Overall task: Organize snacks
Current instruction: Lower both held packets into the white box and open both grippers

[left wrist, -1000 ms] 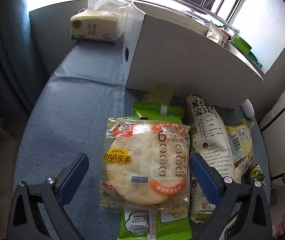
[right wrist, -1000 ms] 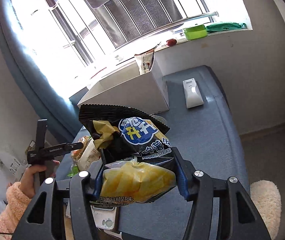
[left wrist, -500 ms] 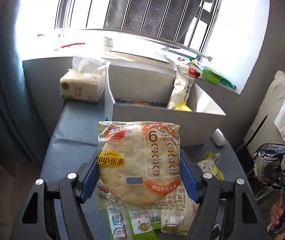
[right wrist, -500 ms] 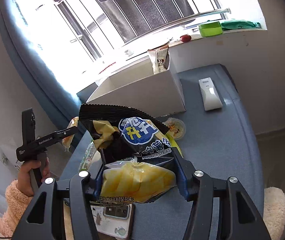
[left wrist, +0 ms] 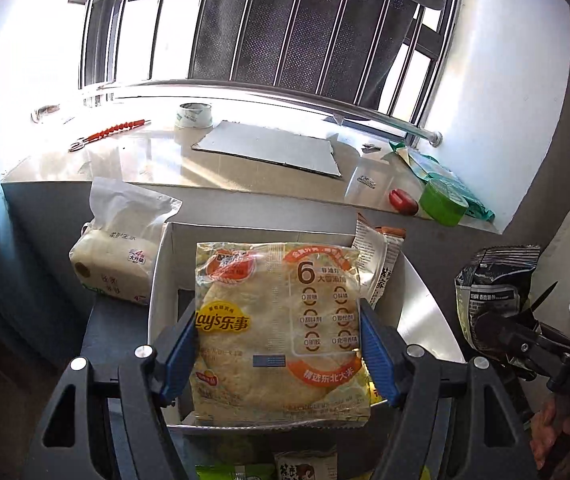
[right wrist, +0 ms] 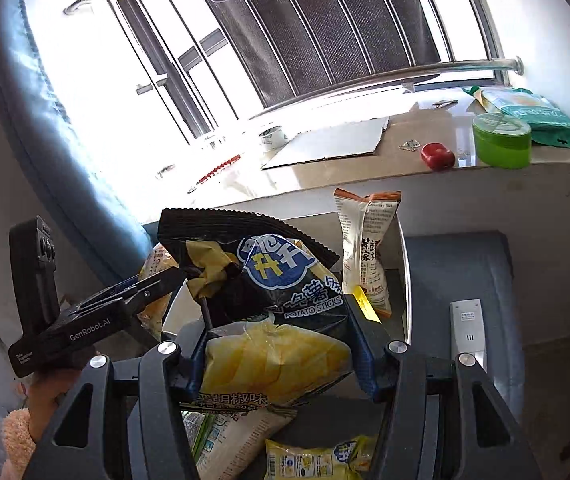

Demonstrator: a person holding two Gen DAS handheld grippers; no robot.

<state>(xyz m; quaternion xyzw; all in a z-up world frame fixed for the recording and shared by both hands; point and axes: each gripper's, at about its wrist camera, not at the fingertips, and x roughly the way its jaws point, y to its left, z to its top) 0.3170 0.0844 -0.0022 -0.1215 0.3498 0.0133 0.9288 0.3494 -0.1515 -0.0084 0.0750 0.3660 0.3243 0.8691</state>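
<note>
Left gripper point(left wrist: 277, 354), blue-padded jaws clamped on either side of a clear-wrapped Lay's rice cracker packet point(left wrist: 279, 328) with an orange printed panel, held upright above the open white cardboard box point(left wrist: 161, 280). Right gripper point(right wrist: 277, 354), jaws clamped on a black and yellow potato sticks bag point(right wrist: 261, 300), held in the air in front of the same box; the bag's crimped top edge points up and to the left. Inside the box, a tall white and orange snack pouch point(right wrist: 367, 248) stands upright against the right-hand wall. To the left of the box, a soft white tissue pack point(left wrist: 119, 256) rests on the blue-grey cloth surface point(right wrist: 457, 264); to its right lies a flat white remote control point(right wrist: 467, 330). Further packets lie below the grippers, among them a yellow-labelled one point(right wrist: 313, 458). Behind the box, the stone windowsill point(left wrist: 157, 160) carries a grey cardboard sheet point(left wrist: 269, 148), a roll of tape point(left wrist: 193, 116), a small red case point(right wrist: 437, 156) and a round green tub point(right wrist: 501, 140).
</note>
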